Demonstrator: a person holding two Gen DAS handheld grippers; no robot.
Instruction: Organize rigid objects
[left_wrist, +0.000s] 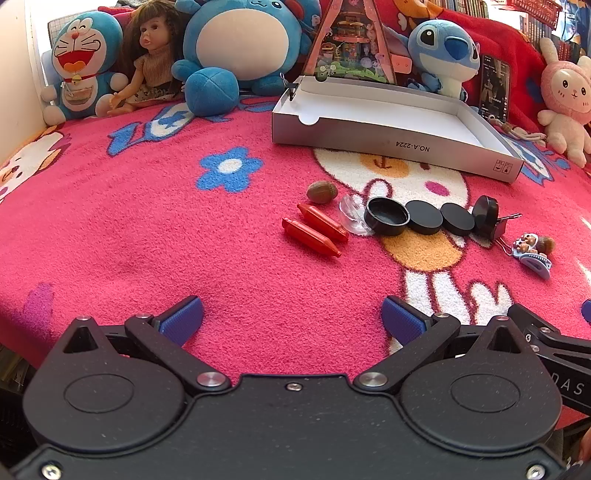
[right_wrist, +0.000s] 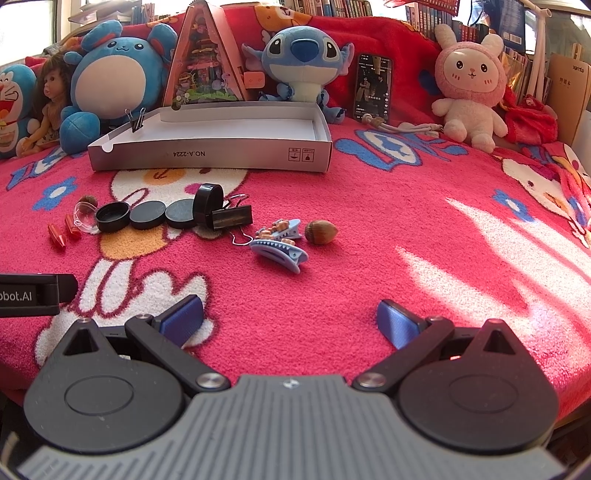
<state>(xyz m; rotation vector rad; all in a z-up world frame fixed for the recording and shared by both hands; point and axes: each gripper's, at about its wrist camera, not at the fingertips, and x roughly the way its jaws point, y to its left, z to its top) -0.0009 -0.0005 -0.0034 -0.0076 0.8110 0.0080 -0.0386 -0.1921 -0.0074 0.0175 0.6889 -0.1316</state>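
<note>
Small rigid items lie in a row on the pink blanket: two red plastic pieces (left_wrist: 314, 230), a clear cap (left_wrist: 352, 218), several black round lids (left_wrist: 423, 218), a black binder clip (right_wrist: 232, 218), a blue hair clip (right_wrist: 280, 247) and two nuts (right_wrist: 320, 231) (left_wrist: 322, 192). Behind them sits an open white cardboard box (left_wrist: 402, 140) (right_wrist: 207, 149) with a binder clip (right_wrist: 136, 120) on its rim. My left gripper (left_wrist: 291, 319) is open, low over the blanket, short of the red pieces. My right gripper (right_wrist: 290, 319) is open, in front of the hair clip. Neither holds anything.
Plush toys, a doll (left_wrist: 151, 62) and a triangular toy house (right_wrist: 205, 59) line the back of the bed. A phone (right_wrist: 373, 86) leans by a pink bunny plush (right_wrist: 469, 92). Bookshelves stand behind. Part of the left gripper's body (right_wrist: 33, 295) shows at the right wrist view's left edge.
</note>
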